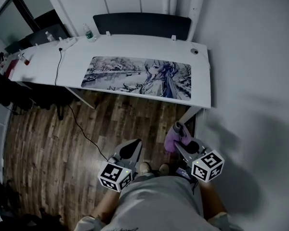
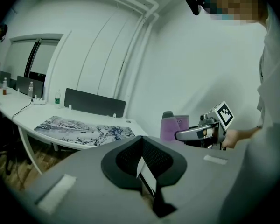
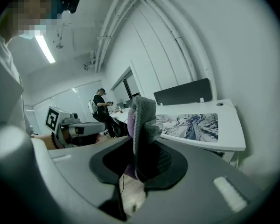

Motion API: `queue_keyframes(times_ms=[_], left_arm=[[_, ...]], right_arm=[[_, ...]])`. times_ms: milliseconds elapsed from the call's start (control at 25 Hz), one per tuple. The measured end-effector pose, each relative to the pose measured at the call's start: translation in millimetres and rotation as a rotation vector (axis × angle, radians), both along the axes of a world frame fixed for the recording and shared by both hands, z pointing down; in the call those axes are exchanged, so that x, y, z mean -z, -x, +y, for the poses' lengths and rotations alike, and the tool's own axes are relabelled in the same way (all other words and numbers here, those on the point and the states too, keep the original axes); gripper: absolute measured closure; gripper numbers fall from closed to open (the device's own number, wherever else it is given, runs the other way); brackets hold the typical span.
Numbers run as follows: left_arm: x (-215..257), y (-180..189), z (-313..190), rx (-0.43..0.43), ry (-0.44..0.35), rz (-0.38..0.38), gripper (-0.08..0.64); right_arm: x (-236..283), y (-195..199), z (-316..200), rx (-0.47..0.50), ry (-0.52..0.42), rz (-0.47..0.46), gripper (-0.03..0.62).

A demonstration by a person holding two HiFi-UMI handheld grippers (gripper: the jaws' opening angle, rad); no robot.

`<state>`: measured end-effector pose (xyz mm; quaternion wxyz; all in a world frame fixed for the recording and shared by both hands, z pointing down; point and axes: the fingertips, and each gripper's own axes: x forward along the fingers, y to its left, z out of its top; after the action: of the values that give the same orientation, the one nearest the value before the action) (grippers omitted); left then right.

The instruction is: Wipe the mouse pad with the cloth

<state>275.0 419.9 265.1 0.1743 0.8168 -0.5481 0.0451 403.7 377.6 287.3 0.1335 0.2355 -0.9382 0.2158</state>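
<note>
From where I sit, the wiping has not begun. My right gripper [image 3: 142, 158] has its jaws clamped on the cloth [image 3: 141, 118], a purple and grey knitted piece that stands up out of the jaws in a bunched fold, so I judge the pick-up part done. My left gripper [image 2: 143, 161] has its jaws brought together with nothing between them, and it plays no part for now. Both grippers hang close to my body at the near edge of the head view, over the wooden floor [image 1: 53, 129], with the cloth poking out toward the desk. The mouse pad [image 1: 137, 77], long and printed with a pale drawn scene, lies flat on the white desk [image 1: 202, 83] on the far side, well apart from both grippers. No view shows the cloth touching the pad, and I cannot tell from here whether the pad's surface is dirty or clean. What is left, as I judge it, is everything that counts: step up to the desk, bring the right gripper over the pad, lay the cloth on it and drag it across the whole length.
</note>
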Motion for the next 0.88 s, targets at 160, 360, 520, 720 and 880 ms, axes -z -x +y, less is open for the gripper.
queue_keyframes(times_ms=[160,360,520,720,880], left_arm=[[3,15,4,0.006,-0.011,0.007,0.543],[5,29,5,-0.015,-0.028,0.021,0.543],[7,37,0,-0.043,-0.042,0.044,0.541],[-1,48,-20,-0.044,-0.033,0.059,0.541],[-7,53,-49,-0.053,-0.018,0.062,0.541]], right_arm=[[2,9,0,-0.016,-0.006,0.008,0.499],[8,18,-6,-0.065,-0.012,0.004,0.499],[7,25,-12,-0.095,-0.012,-0.008,0.497],[-4,33,-25,-0.096,0.006,0.002,0.497],[-11,36,-55,-0.109,0.016,0.009,0.497]])
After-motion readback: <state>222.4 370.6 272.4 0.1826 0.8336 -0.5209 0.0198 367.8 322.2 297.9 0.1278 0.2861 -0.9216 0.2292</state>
